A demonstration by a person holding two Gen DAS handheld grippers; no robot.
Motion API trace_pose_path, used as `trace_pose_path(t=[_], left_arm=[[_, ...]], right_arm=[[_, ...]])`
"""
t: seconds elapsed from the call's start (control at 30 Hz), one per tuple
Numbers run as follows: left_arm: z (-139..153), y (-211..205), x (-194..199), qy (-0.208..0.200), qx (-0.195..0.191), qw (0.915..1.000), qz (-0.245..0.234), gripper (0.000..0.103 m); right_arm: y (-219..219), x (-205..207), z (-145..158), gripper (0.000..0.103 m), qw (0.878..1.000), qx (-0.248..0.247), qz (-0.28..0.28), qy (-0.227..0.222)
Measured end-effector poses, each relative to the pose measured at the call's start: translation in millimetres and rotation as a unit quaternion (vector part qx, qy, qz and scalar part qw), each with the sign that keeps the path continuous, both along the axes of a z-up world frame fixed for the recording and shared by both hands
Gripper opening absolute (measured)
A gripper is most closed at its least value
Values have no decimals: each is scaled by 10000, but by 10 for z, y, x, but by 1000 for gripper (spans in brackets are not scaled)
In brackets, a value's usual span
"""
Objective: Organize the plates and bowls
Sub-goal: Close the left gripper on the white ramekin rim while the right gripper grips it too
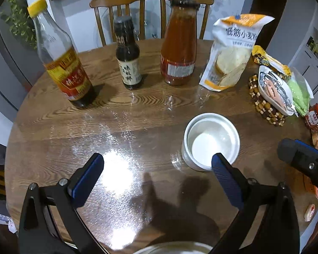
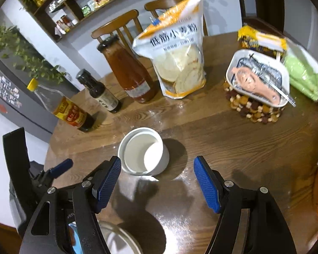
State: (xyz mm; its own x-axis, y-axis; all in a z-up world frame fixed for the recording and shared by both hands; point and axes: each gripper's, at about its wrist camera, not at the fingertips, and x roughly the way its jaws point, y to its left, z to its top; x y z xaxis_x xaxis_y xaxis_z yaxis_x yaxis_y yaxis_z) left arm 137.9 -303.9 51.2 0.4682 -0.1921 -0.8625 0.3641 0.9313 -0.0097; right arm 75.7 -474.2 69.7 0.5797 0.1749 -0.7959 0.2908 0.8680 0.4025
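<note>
A small white bowl [image 1: 211, 140] stands upright on the round wooden table [image 1: 137, 110]; it looks like two bowls nested, one inside the other. My left gripper [image 1: 158, 163] is open and empty, and its right fingertip [image 1: 218, 160] overlaps the bowl's near rim. In the right wrist view the same bowl [image 2: 143, 151] sits just ahead of my open, empty right gripper [image 2: 158, 165]. A pale plate rim [image 1: 171, 248] shows at the bottom edge, below the left gripper; it also shows in the right wrist view [image 2: 120, 237].
Behind the bowl stand a yellow-capped bottle [image 1: 59, 57], a dark sauce bottle [image 1: 128, 55], a red sauce bottle [image 1: 179, 44] and a flour bag [image 1: 231, 53]. A patterned dish [image 2: 258, 78] rests on a beaded trivet [image 2: 254, 108] at the right, with snack packets beyond. Two chairs stand behind the table.
</note>
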Motion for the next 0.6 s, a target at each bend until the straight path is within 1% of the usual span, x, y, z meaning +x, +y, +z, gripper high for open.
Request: trace_pose_path(t=[0.13,0.27,0.33,0.4,0.43,0.5,0.57,0.6], left_arm=[[-95,-20,85,0,-52,9999,96,100],[-204,-109,131,-11,63,10000,60,92],[-264,-147,153,45,73,10000,17,87],[-317,-189,175,96,93,9999,-29,76],[-342,-208,187,121,95,9999,-55,73],[-390,-239,216,229,43,9997,-98,60],[-422,-261,242,320,-9,9994,-117,54],[-428,-270,245,333,-37,9994,-130,50]], right_arm=[[-53,95,-195,72,9994,327,-110,41],[-26,227,-363,71,9988,477,-2,143],[-13,279,-419,69,9985,516,56,178],[-12,326,-476,65,9981,580,64,201],[-15,344,-495,61,9980,600,62,206],[-12,379,-528,55,9978,618,96,221],[5,414,-565,48,9977,589,173,272],[17,430,-584,45,9977,569,213,300]])
